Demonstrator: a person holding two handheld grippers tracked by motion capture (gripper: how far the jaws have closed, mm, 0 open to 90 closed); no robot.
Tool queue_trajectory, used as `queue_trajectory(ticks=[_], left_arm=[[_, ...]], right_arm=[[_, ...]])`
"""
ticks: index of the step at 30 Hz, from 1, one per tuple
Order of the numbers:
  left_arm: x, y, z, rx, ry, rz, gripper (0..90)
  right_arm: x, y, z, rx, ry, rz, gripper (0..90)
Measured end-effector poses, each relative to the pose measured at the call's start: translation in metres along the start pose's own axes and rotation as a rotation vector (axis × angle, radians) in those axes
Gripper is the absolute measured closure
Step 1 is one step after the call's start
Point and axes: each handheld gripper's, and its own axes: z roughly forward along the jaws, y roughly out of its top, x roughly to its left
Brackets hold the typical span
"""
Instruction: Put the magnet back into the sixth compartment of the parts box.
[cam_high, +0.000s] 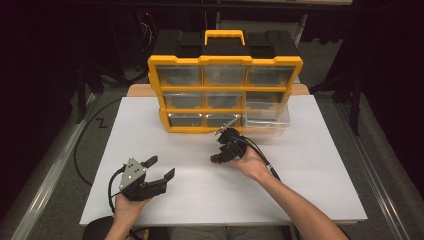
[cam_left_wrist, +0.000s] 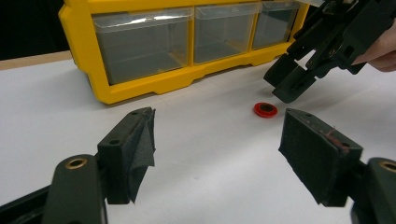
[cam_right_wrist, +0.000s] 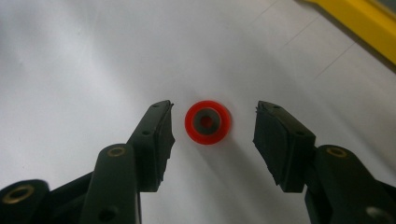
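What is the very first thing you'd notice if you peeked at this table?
The big yellow organizer with clear drawers stands at the back of the white table, its bottom-right drawer pulled out. In front of it, a little red ring lies flat on the table between the open jaws of the right gripper, which aren't touching it. The left gripper sits open near the front-left.

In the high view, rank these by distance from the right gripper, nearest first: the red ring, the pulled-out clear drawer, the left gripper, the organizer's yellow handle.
1. Red ring: at the right gripper's tips, on the white table.
2. Pulled-out clear drawer: just behind, to the right.
3. Left gripper: off to the left.
4. Yellow handle: farthest, atop the organizer.
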Motion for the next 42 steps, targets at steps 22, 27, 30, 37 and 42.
queue_trajectory(ticks=[22,27,30,37,42], left_arm=[[0.0,0.0,0.0,0.001,0.002,0.001,27.4],[0.0,0.0,-0.001,-0.002,0.003,-0.004,27.6],[0.0,0.0,0.0,0.0,0.002,-0.004,27.6],[0.0,0.0,0.0,0.001,0.002,-0.004,27.7],[0.0,0.0,0.0,0.0,0.003,-0.005,27.8]], right_arm=[[0.007,0.017,0.022,0.137,-0.011,-0.027,54.7],[0.005,0.017,0.024,0.139,-0.022,-0.035,57.0],[0.005,0.018,0.025,0.152,-0.017,-0.009,57.9],[0.003,0.018,0.027,0.163,-0.026,-0.035,61.8],[0.005,0.017,0.027,0.165,-0.044,-0.059,63.4]])
